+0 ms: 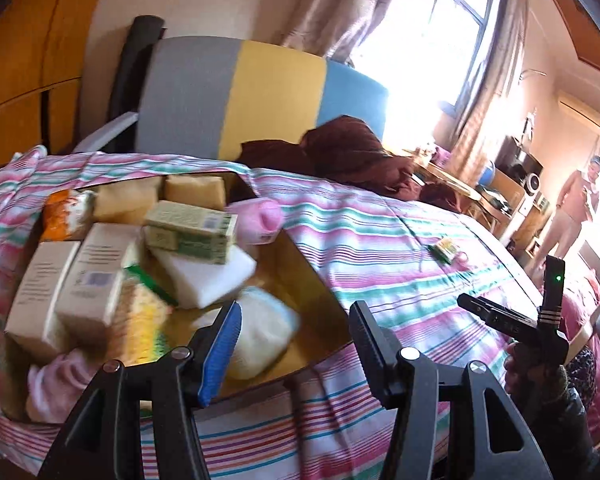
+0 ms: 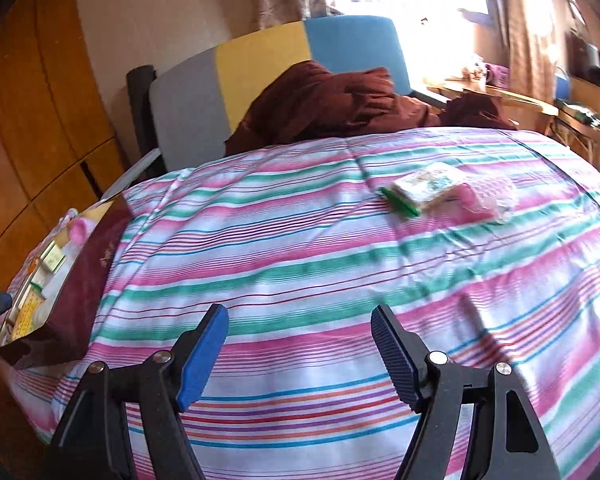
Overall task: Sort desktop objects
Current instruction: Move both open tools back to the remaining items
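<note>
The left gripper (image 1: 296, 344) hangs over the near edge of an open box (image 1: 296, 264) that sits on a stripy cloth (image 1: 380, 240). Its two fingers are spread wide apart and nothing is between them. One finger has a blue pad (image 1: 220, 352).

Only the left wrist view looks down into the box. It is packed full. A green and cream carton (image 1: 192, 232) lies on top of a white block (image 1: 204, 276) near the middle. Two tall pale cartons (image 1: 68, 292) lean at the left side of the box. A pink roll (image 1: 256, 216) sits at the far side, and tan packets (image 1: 196, 190) lie behind the green carton. A soft white bundle (image 1: 260, 332) lies at the near side, right by the blue pad. A yellow and green pack (image 1: 140, 312) is next to it. Many things look blurry. This view also shows the other gripper's black handle (image 1: 532, 320) to the right of the box, and a person (image 1: 576, 208) standing far off, past the bed.

The right wrist view sees the box (image 2: 76, 280) only from the side, at the far left. Its wall is dark red. The right gripper (image 2: 300, 356) is also spread wide and has hold of nothing. It hangs over the stripy cloth (image 2: 300, 280), well apart from the box. This view shows best what lies out on the cloth, far to the right of the box: a small flat pack with a green edge (image 2: 420, 188) touching a pink thing in clear wrap (image 2: 480, 200). A brown blanket (image 2: 332, 104) is heaped behind the cloth, against a grey, yellow and blue headboard (image 2: 260, 64).
</note>
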Demonstrator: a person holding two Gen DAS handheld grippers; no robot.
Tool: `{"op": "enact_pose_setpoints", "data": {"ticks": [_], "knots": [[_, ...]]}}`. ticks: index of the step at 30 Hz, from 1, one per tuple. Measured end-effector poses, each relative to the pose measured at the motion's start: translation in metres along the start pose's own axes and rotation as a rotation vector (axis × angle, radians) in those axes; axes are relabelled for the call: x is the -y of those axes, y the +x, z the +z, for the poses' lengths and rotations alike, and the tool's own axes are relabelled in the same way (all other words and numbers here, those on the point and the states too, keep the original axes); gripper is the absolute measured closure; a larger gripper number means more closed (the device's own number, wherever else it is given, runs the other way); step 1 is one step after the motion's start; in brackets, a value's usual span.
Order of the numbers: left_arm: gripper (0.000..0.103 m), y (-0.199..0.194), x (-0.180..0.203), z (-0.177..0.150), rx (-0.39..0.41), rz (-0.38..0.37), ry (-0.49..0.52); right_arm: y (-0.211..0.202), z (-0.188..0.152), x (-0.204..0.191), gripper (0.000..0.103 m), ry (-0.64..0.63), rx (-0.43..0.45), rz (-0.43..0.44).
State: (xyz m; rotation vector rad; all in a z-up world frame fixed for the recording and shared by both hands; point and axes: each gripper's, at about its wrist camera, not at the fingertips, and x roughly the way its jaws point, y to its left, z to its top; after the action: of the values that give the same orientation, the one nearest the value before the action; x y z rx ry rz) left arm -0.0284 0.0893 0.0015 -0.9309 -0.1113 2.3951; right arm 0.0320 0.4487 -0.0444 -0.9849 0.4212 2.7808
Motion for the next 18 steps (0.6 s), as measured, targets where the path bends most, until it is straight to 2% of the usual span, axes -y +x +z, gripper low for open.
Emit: {"op": "enact_pose_setpoints", "data": {"ticks": [8,12,18], "knots": [[0.046,0.068,0.09,0.023,-0.107,-0.125,0.17,-0.012,0.004,0.056,0.026,0.11,0.047,-0.112],[0.045,0.107,0.137,0.033,-0.144,-0.153,0.277,-0.011,0.003,0.077,0.026,0.163,0.056,-0.154],[0.045,0.167,0.198,0.048,-0.193,-0.209,0.413,-0.008,0.001,0.096,0.026,0.233,0.081,-0.148]]}}
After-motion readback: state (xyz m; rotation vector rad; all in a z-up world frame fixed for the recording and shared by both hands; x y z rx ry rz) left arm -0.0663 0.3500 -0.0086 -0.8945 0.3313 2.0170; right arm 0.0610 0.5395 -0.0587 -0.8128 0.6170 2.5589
